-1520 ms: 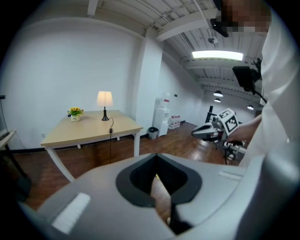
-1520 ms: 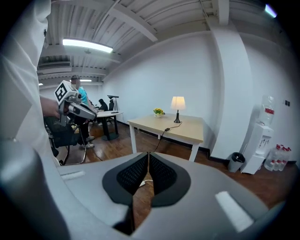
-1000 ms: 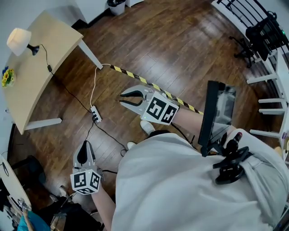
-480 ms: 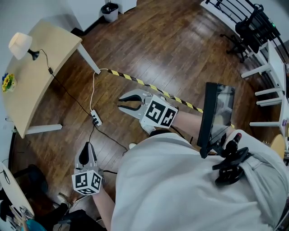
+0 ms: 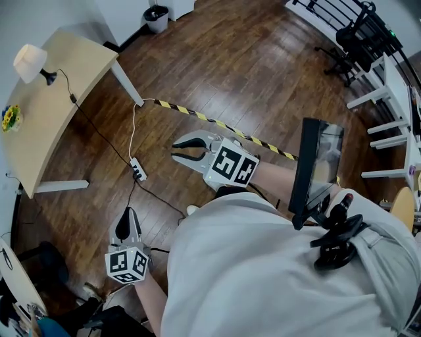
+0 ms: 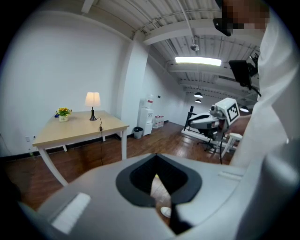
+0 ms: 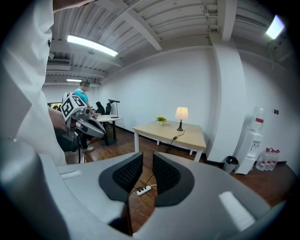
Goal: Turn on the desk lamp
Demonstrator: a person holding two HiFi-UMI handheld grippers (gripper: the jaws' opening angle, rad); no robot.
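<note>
The desk lamp, a pale shade on a dark stem, stands at the far end of a light wooden table at the upper left. Its cord runs over the table edge to a white power strip on the floor. The lamp shows far ahead in the left gripper view, and the lamp likewise in the right gripper view. My left gripper hangs low by my side, shut and empty. My right gripper is held out over the floor, open a little, holding nothing. Both are well short of the table.
A small pot of yellow flowers sits on the table near the lamp. Yellow-black tape crosses the wooden floor. A bin and a water dispenser stand by the far wall. White desks and a chair are at right.
The head view has drifted slightly, so the table and floor sit a little differently in frame. Both grippers keep the same pose.
</note>
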